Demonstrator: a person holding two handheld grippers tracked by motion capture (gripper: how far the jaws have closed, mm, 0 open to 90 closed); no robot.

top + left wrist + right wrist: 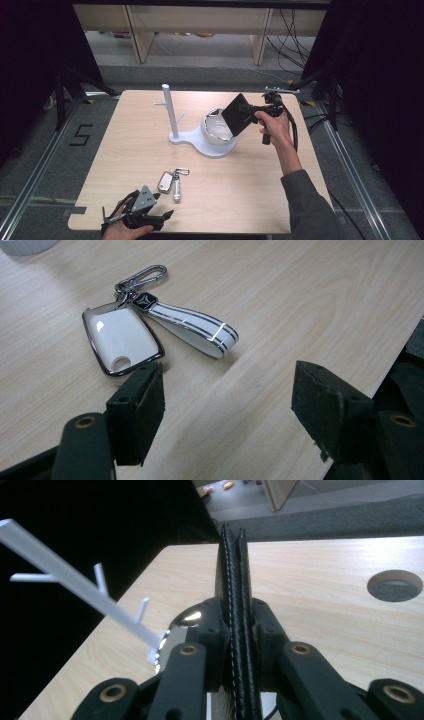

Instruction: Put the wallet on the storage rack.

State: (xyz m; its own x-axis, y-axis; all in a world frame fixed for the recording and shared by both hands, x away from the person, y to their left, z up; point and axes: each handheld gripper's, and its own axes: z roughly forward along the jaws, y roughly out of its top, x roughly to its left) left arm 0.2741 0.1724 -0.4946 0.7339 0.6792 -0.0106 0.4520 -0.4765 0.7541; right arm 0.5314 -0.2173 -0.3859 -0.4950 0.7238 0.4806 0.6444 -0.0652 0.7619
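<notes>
**Over the stand: 1 wallet gripped, 1 key fob waiting**

Above the white bowl (pixel 216 131) of the stand (pixel 172 137), the right gripper (pixel 250 111) has its jaws clamped tight on 1 black wallet (pixel 236 120), held on edge and tilted. Stitched edges show between the pads in the right gripper view. At the table's (pixel 240 185) near edge, the left gripper (pixel 150 210) rests with jaws spread wide, holding nothing. 1 white key fob (pixel 120 340) with 1 strap (pixel 195 330) and 1 carabiner (pixel 142 277) lies just ahead of it.
</notes>
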